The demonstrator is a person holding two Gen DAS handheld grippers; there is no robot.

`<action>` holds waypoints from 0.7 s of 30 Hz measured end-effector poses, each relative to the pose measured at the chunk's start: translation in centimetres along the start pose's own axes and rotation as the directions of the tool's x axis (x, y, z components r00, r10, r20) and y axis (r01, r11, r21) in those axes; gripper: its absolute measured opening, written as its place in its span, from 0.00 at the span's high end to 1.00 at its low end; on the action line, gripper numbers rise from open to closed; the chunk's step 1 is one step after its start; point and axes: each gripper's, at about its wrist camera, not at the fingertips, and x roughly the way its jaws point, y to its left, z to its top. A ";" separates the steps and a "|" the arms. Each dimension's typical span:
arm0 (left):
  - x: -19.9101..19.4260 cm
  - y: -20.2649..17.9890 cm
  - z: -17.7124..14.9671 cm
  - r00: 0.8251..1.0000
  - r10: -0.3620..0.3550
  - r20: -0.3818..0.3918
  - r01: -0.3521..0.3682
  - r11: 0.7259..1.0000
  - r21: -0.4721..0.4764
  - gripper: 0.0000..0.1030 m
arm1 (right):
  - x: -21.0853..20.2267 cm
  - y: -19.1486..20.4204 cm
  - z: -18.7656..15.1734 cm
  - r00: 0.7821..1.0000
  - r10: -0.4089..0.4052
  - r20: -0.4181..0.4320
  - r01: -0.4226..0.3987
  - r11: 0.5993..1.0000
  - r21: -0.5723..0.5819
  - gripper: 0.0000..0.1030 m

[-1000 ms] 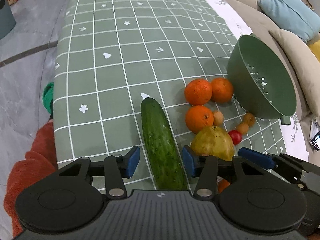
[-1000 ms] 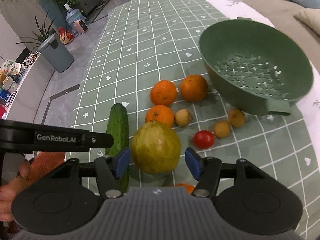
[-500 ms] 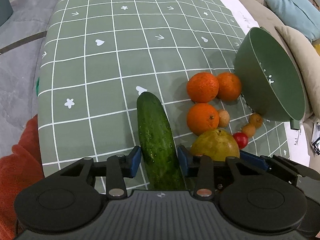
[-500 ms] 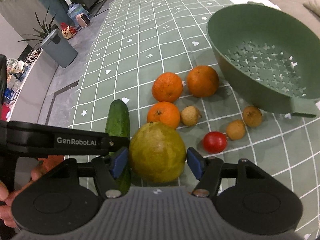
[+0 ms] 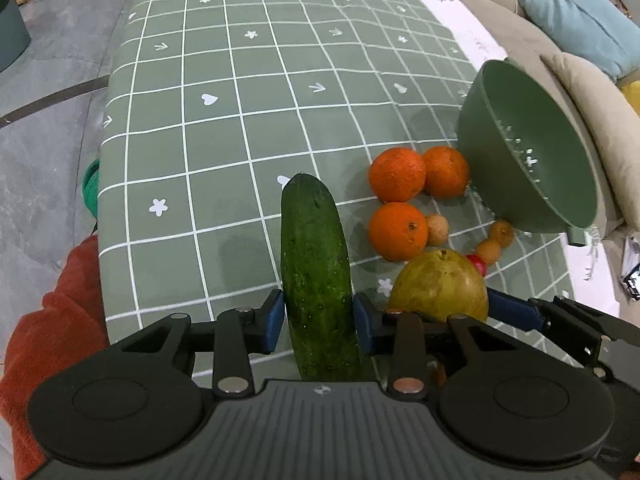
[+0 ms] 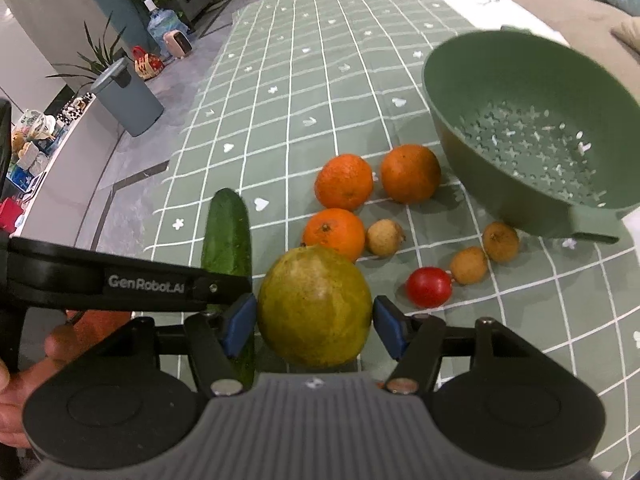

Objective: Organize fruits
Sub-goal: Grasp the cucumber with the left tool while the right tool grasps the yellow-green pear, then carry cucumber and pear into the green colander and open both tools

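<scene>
My left gripper [image 5: 318, 322] is shut on a dark green cucumber [image 5: 314, 272] and holds it lifted off the cloth. My right gripper [image 6: 314, 326] is shut on a large yellow-green round fruit [image 6: 314, 306], which also shows in the left wrist view [image 5: 438, 290]. Three oranges [image 6: 344, 188] lie on the green checked tablecloth [image 6: 320, 80]. A red tomato [image 6: 429, 287] and three small brown fruits [image 6: 468, 265] lie beside them. A green colander [image 6: 528, 136] stands at the right, empty.
A beige sofa with a blue cushion [image 5: 580, 24] runs along the table's right side. A grey bin [image 6: 126, 98] and plants stand on the floor to the left. The cloth's left edge [image 5: 104, 184] drops to the floor.
My left gripper has closed on the cucumber and raised it. My right gripper has closed on the yellow-green fruit and lifted it slightly.
</scene>
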 end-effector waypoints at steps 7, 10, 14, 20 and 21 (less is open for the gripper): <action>-3.9 -1.8 0.0 0.997 -0.030 0.078 0.027 0.998 0.050 0.60 | -3.4 -0.2 0.1 0.997 -0.015 0.070 0.015 1.000 -0.006 0.41; -5.7 -3.3 0.9 0.992 -0.056 0.115 0.047 0.995 0.086 0.60 | -5.3 -0.8 0.7 0.992 -0.036 0.122 0.037 0.999 -0.006 0.41; -7.3 -5.9 2.7 0.983 -0.094 0.157 0.071 0.987 0.147 0.60 | -7.7 -2.2 1.8 0.982 -0.064 0.177 0.064 0.998 0.004 0.41; -8.8 -10.4 5.9 0.965 -0.155 0.209 0.103 0.965 0.241 0.60 | -10.7 -4.9 4.2 0.963 -0.125 0.240 0.126 0.992 0.012 0.41; -8.8 -11.3 6.5 0.963 -0.162 0.217 0.104 0.961 0.256 0.60 | -11.2 -5.3 4.7 0.959 -0.135 0.251 0.137 0.990 0.008 0.41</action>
